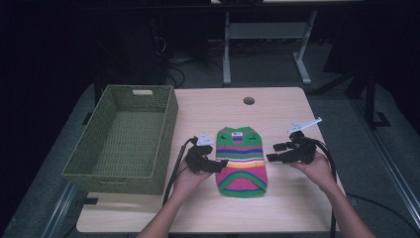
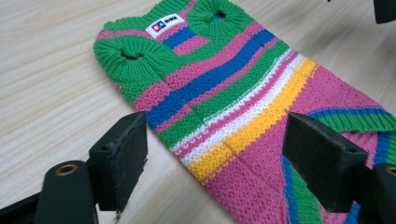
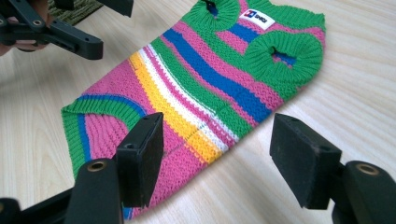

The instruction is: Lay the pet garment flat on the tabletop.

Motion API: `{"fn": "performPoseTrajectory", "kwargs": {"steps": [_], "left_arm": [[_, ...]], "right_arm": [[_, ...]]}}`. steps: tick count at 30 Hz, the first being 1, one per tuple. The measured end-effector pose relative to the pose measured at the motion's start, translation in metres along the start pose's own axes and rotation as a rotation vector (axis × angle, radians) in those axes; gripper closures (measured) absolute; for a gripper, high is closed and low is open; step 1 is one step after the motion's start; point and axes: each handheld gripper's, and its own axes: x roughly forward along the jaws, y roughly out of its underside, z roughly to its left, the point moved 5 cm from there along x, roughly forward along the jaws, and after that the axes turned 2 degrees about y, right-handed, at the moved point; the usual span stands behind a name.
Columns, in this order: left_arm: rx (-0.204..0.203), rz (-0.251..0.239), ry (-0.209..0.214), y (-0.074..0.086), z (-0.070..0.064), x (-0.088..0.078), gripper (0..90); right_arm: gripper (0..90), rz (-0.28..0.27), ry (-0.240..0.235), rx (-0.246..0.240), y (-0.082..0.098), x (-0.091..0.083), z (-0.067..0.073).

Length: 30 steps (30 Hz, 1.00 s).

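A small knitted sweater (image 1: 241,161) striped in green, pink, blue, white and yellow lies flat on the table, its neck end with a white label pointing away from the person. My left gripper (image 1: 222,162) is at its left edge, jaws open over the striped middle (image 2: 233,93) and pressing on nothing. My right gripper (image 1: 274,152) hovers at the right edge, also open, with the sweater (image 3: 210,84) lying below and beyond its pads. In the right gripper view the left gripper (image 3: 70,39) is at the top left.
A green woven basket (image 1: 114,176) with nothing in it stands on the left part of the light wooden table (image 1: 277,208). A round cable hole (image 1: 248,100) sits near the far edge. Dark floor and desk legs lie beyond the table.
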Motion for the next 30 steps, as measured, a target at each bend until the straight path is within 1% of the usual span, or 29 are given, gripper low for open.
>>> {"fn": "performPoseTrajectory", "kwargs": {"steps": [3, 4, 6, 9, 11, 13, 14, 17, 19, 20, 23, 25, 26, 27, 29, 30], "left_arm": [[0.004, -0.006, 0.005, 0.0, -0.002, -0.004, 20.8], [0.011, -0.005, 0.008, 0.0, -0.003, -0.006, 20.7], [0.013, -0.007, 0.011, 0.001, -0.004, -0.007, 20.4], [0.017, -0.007, 0.011, 0.002, -0.004, -0.009, 20.0], [0.018, -0.007, 0.012, 0.003, -0.005, -0.011, 19.5], [0.02, -0.006, 0.01, 0.004, -0.006, -0.012, 19.0], [0.02, -0.009, 0.011, 0.004, -0.006, -0.013, 19.0], [0.023, -0.008, 0.009, 0.006, -0.007, -0.014, 18.4], [0.026, -0.002, 0.01, 0.008, -0.008, -0.015, 18.4], [0.031, -0.002, 0.012, 0.009, -0.009, -0.016, 18.2], [0.032, -0.001, 0.014, 0.009, -0.01, -0.016, 18.2], [0.033, -0.002, 0.019, 0.01, -0.012, -0.017, 18.2], [0.041, 0.0, 0.015, 0.011, -0.012, -0.018, 18.2], [0.054, 0.001, 0.013, 0.011, -0.013, -0.018, 18.2], [0.047, -0.006, 0.016, 0.012, -0.015, -0.019, 18.2], [0.055, -0.001, 0.018, 0.012, -0.015, -0.019, 18.2]], "right_arm": [[33.1, -0.009, 0.002, 0.004, 0.002, -0.002, 0.0], [32.4, -0.018, 0.006, 0.009, 0.004, -0.005, -0.001], [30.6, -0.017, 0.009, 0.018, 0.005, -0.008, -0.002], [30.6, -0.024, 0.019, 0.015, 0.007, -0.012, -0.003], [30.0, -0.023, 0.024, 0.02, 0.008, -0.016, -0.003], [29.8, -0.03, 0.032, 0.012, 0.01, -0.019, -0.004], [29.7, -0.031, 0.034, 0.019, 0.011, -0.02, -0.004], [29.5, -0.045, 0.032, 0.017, 0.018, -0.024, -0.004], [29.4, -0.045, 0.032, 0.015, 0.02, -0.024, -0.004], [28.4, -0.036, 0.034, 0.013, 0.023, -0.025, -0.004], [28.5, -0.044, 0.034, 0.009, 0.025, -0.027, -0.003], [28.5, -0.042, 0.043, 0.008, 0.028, -0.029, -0.003], [28.4, -0.044, 0.048, 0.01, 0.031, -0.031, -0.005], [28.4, -0.044, 0.048, 0.01, 0.031, -0.031, -0.005], [28.4, -0.045, 0.053, 0.016, 0.035, -0.033, -0.006], [28.3, -0.048, 0.05, 0.022, 0.037, -0.034, -0.007]]}}
